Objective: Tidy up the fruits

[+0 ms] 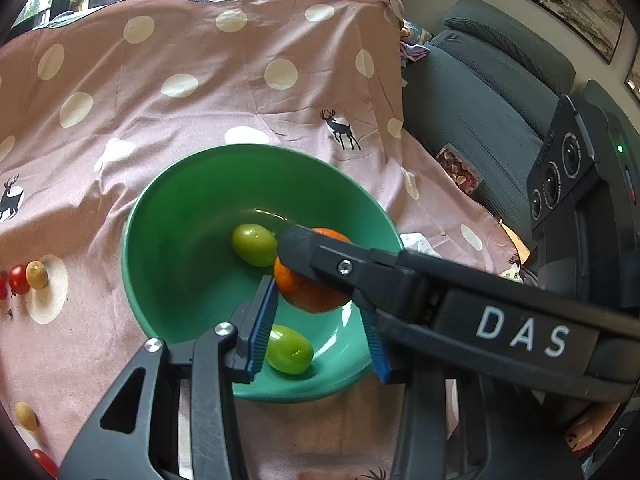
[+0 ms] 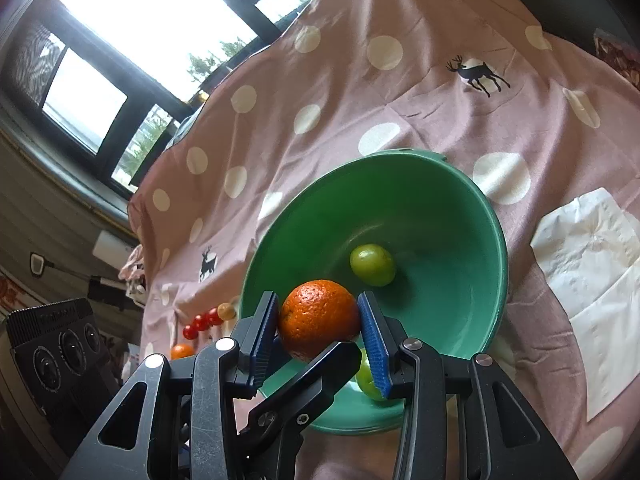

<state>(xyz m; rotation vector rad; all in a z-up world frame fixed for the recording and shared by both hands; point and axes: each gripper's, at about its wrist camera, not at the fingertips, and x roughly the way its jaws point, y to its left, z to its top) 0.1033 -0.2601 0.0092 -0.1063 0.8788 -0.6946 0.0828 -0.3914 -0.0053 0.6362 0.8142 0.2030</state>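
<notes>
Both grippers reach into the green bowl (image 2: 460,200) on the pink spotted cloth (image 2: 360,100). The right gripper (image 2: 320,334) and the left gripper (image 1: 320,320) are both clamped on the same orange (image 2: 318,322), held just above the bowl's floor. Two green fruits (image 1: 254,244) lie inside the bowl.

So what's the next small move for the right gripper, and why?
Probably open the right gripper and let the orange go. Its pads clamp the orange on both sides, low inside the green bowl, between the two green fruits, so a release should land it there.
</notes>
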